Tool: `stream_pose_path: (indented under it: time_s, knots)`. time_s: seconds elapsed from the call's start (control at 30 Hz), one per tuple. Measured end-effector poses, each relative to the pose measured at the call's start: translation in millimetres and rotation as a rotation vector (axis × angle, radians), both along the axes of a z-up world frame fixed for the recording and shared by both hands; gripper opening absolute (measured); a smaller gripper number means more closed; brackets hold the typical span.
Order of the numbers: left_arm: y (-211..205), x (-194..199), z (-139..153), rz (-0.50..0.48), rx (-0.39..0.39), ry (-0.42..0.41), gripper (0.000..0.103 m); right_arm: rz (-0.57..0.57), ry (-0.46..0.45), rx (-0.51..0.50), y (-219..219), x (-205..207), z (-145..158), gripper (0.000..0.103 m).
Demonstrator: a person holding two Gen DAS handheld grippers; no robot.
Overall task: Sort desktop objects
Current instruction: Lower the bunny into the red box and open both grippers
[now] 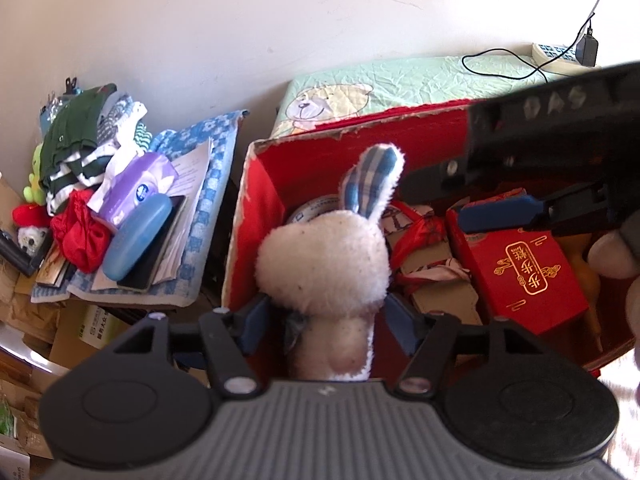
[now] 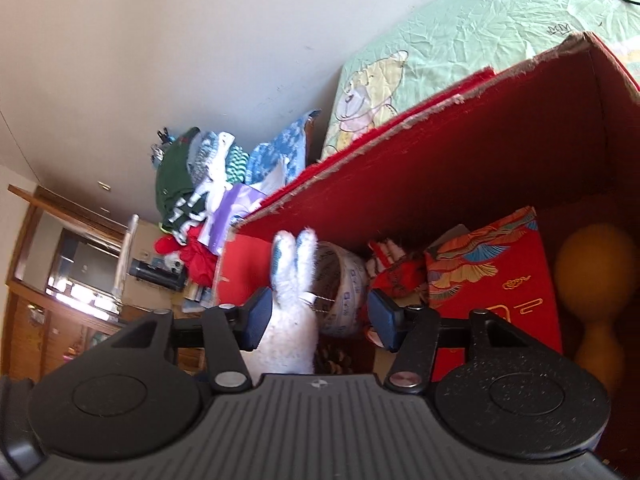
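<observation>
Red box (image 1: 256, 200) w/ frayed cardboard rim; interior crowded, free room left only at the near-left corner. Plush rabbit (image 1: 324, 264) is held upright over that corner by L gripper (image 1: 330, 318), pads closed on its neck. R gripper (image 2: 318, 318) is angled into the box, jaws spread wide, nothing clamped; rabbit's ears seen betw. them.

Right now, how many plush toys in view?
4, maybe more hidden. White bunny sits between the left gripper jaws over the red box. Green plush, red one and small white bear sit left of the clothes pile.
</observation>
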State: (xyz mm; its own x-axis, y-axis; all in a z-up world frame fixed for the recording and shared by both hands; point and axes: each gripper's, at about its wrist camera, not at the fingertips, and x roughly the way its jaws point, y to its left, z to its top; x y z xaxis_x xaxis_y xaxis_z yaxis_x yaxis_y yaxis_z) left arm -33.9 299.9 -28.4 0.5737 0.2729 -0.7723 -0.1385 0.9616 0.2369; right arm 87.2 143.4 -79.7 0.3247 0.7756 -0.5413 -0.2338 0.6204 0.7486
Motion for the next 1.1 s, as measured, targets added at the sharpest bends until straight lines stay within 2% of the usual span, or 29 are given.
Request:
stream_pose_path:
  time_s: [0.23,0.73,0.9,1.1]
  knots:
    - [3,3,1,0.021,-0.002,0.005,0.069,0.019,-0.004,-0.059,6,-1,-4,0.047]
    - [4,-2,9,0.031,-0.014,-0.004,0.072,0.034,-0.031,-0.075,9,-3,-2,0.047]
    - [3,-8,15,0.029,-0.026,-0.016,0.074,0.015,-0.064,-0.106,6,-13,5,0.047]
    - [1,-18,20,0.025,-0.034,-0.035,0.078,0.003,-0.099,-0.096,-1,-29,14,0.047]
